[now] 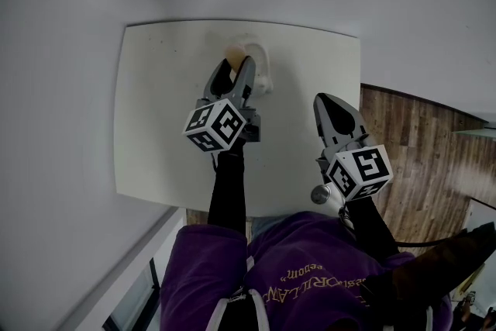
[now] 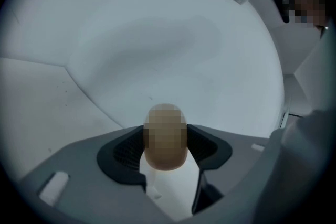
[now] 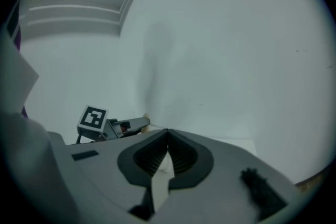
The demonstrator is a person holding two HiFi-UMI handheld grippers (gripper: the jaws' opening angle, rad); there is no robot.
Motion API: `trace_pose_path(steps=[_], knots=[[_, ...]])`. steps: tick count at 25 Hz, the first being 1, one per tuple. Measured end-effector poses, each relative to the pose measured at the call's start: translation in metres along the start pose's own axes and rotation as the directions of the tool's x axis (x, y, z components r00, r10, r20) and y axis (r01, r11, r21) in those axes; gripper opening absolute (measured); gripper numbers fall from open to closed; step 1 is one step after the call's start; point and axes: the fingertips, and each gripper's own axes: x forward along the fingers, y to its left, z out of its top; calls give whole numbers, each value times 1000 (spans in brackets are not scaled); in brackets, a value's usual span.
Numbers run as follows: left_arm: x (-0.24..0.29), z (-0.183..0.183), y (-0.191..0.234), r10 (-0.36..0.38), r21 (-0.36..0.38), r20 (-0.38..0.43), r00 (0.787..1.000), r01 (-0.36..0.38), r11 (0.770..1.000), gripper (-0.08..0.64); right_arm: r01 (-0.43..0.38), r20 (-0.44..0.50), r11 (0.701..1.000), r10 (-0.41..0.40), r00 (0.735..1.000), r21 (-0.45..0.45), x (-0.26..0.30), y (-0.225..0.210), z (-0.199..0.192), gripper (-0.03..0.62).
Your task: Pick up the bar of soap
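A tan, rounded bar of soap [image 2: 165,139] sits between the jaws of my left gripper [image 2: 165,147], which is shut on it. In the head view the soap [image 1: 233,56] shows at the tips of the left gripper [image 1: 233,74], above a white soap dish [image 1: 260,66] near the table's far edge. My right gripper [image 1: 338,117] hovers over the right part of the table with its jaws shut and nothing between them. In the right gripper view those jaws [image 3: 168,157] meet at the tips, and the left gripper [image 3: 118,126] shows at the left.
The white table [image 1: 163,112] stands against a pale wall. Wooden floor [image 1: 422,143] lies to its right. A person's purple sleeve [image 1: 310,275] fills the bottom of the head view. A white slatted frame [image 3: 79,2] shows at the top left of the right gripper view.
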Motion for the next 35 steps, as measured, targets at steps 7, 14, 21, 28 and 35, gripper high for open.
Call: trace_pose_path(steps=[7, 14, 21, 28, 35], knots=[[-34, 35, -41, -71, 22, 122, 990, 69, 997, 260, -23, 63, 999, 26, 998, -37, -5, 11, 25, 9], [-74, 54, -82, -118, 22, 214, 970, 116, 993, 259, -38, 169, 997, 48, 984, -61, -17, 27, 61, 9], [-107, 75, -111, -147, 55, 292, 945, 137, 989, 259, -71, 250, 991, 97, 964, -110, -31, 47, 93, 9], [-143, 95, -135, -157, 79, 358, 920, 138, 987, 259, -87, 298, 985, 130, 946, -151, -52, 62, 111, 9], [-176, 116, -158, -188, 123, 428, 884, 149, 981, 259, -102, 348, 975, 167, 923, -198, -70, 78, 134, 9]])
